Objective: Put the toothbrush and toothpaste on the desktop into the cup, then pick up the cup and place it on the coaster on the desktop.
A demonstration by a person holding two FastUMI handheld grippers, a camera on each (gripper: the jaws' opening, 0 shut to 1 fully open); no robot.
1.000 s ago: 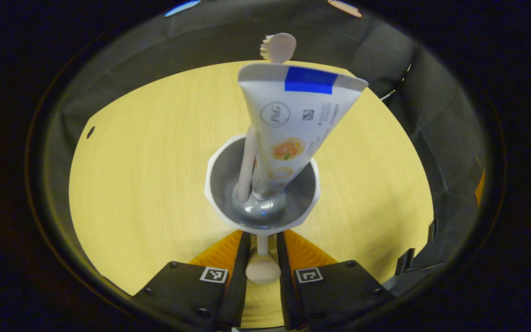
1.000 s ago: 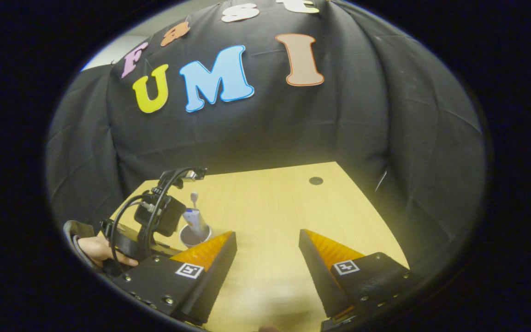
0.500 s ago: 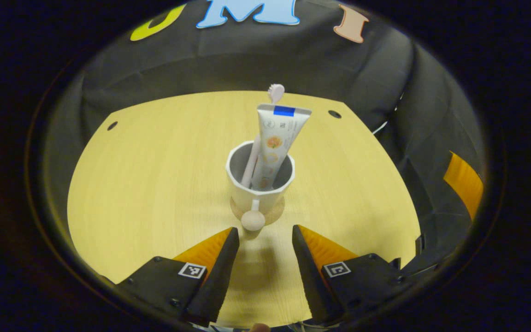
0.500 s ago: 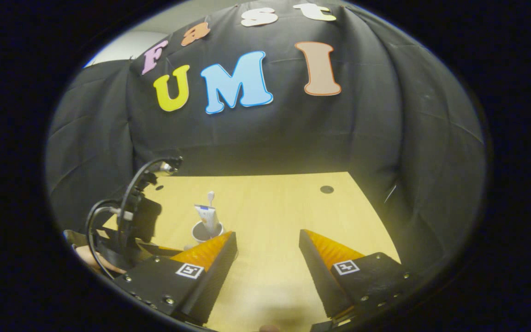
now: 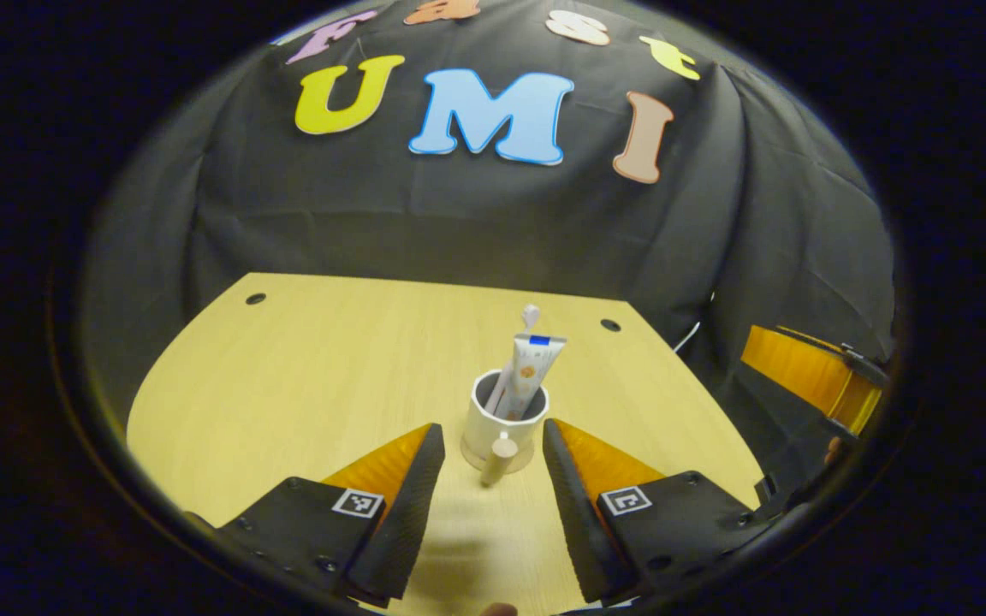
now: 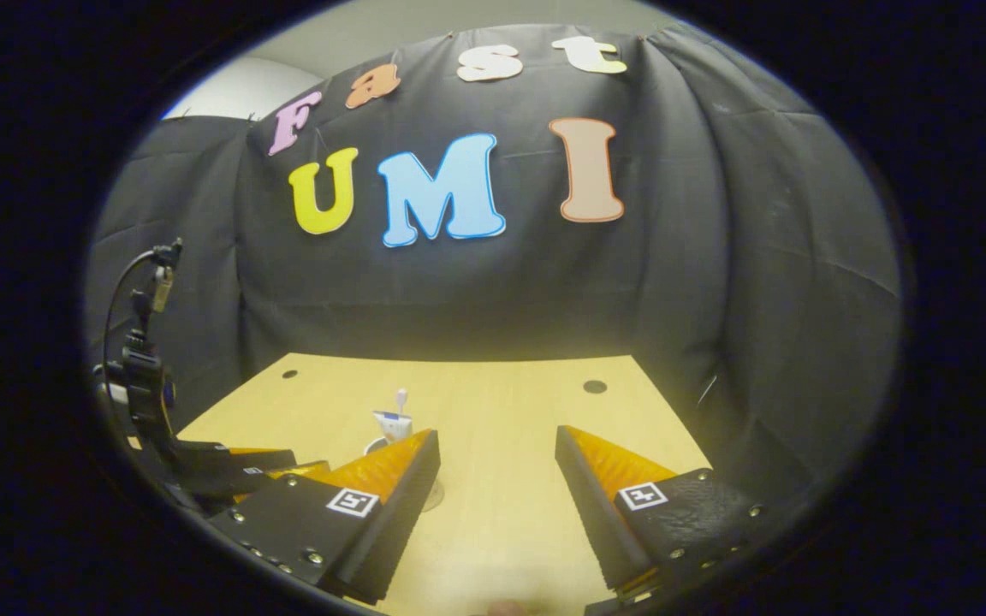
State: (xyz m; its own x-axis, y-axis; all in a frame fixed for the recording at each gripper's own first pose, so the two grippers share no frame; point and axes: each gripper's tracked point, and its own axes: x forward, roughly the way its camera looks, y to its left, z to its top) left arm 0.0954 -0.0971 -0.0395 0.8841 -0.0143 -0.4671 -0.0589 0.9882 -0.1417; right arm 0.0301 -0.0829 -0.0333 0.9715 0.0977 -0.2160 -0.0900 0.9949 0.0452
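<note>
Cup upright on coaster, counter | we see toothbrush and toothpaste standing inside, leaning right | left hand-held gripper apart, off cup | right hand-held gripper apart.

Dim booth, warm light from overhead.
Tabletop glows bright; edges bend and darken; soft shadows lie near the lower frame.

In the right gripper view, the right claw's own finger is covering most of the cup. The toothpaste and toothbrush are looking too small to make out well. In the left gripper view, the cup is hiding most of the coaster and the bottoms of both.
</note>
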